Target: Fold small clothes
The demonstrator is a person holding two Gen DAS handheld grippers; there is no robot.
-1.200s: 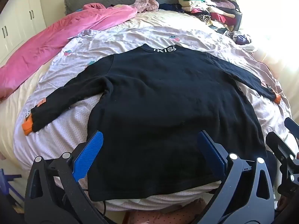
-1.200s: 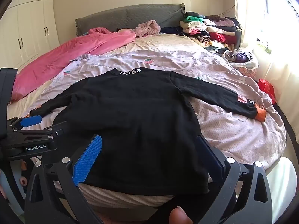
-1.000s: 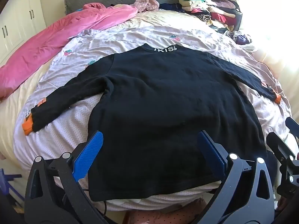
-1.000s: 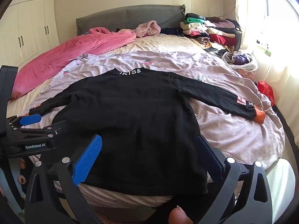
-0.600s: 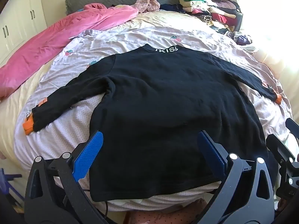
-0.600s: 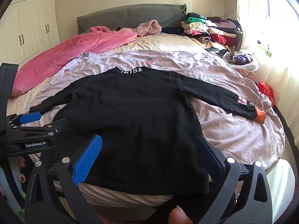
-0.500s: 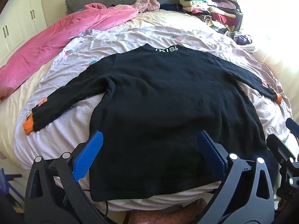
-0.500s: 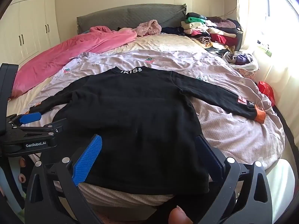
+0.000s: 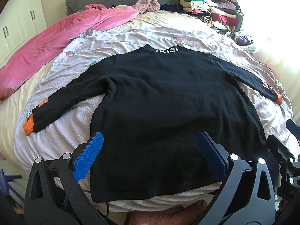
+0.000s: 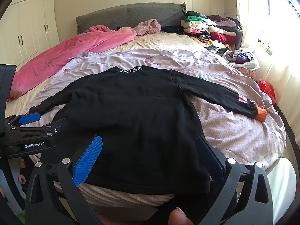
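A black long-sleeved sweater (image 9: pixel 168 103) lies flat on the bed, back up, collar lettered at the far end, both sleeves spread out with orange cuffs (image 9: pixel 28 127). It also shows in the right wrist view (image 10: pixel 135 116). My left gripper (image 9: pixel 150 155) is open and empty above the sweater's near hem. My right gripper (image 10: pixel 148 157) is open and empty above the hem's right part. The left gripper also shows at the left of the right wrist view (image 10: pixel 35 125).
The bed has a pale lilac quilt (image 9: pixel 131 37) and a pink blanket (image 9: pixel 56 35) at the far left. A pile of folded clothes (image 9: pixel 210 13) sits at the far right by the grey headboard (image 10: pixel 131 15). White wardrobes (image 10: pixel 28 31) stand at left.
Both grippers have drifted very slightly; the sweater has not moved and both grippers stay open.
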